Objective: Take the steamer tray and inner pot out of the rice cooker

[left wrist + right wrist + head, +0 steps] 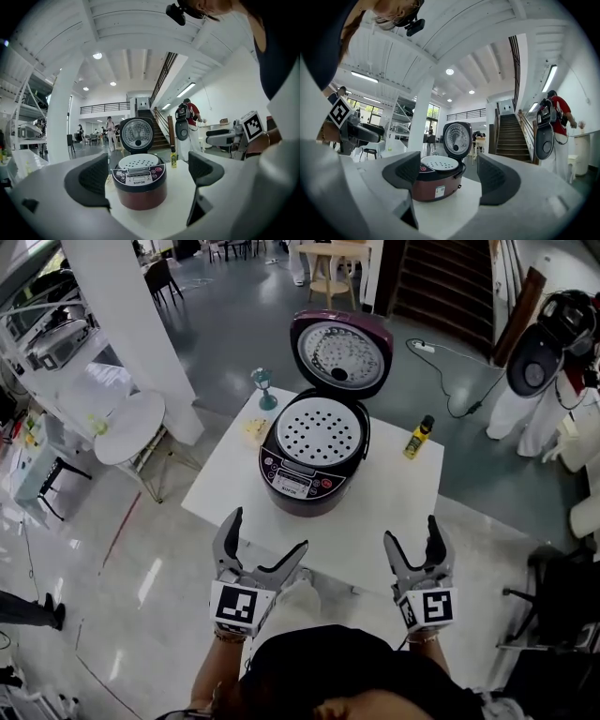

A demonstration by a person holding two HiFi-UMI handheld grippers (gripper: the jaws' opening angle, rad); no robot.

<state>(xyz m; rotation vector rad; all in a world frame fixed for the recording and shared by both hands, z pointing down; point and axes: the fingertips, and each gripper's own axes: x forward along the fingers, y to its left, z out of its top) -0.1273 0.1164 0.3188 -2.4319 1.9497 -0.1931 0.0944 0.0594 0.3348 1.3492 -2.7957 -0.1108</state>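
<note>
A maroon rice cooker (309, 465) stands on the white table (394, 502) with its lid (339, 352) swung up and back. A white perforated steamer tray (320, 430) sits in its mouth; the inner pot beneath is hidden. The cooker (139, 185) and tray (137, 161) show straight ahead in the left gripper view, and the cooker (437, 180) also in the right gripper view. My left gripper (264, 540) is open near the table's front edge, left of the cooker. My right gripper (411, 545) is open at the front right. Both hold nothing.
A yellow bottle (418, 438) stands on the table right of the cooker, a teal goblet (264, 389) at the back left corner, a small pale item (254, 427) beside the cooker. A round white side table (129, 426) is left; a person with a backpack (548, 352) stands right.
</note>
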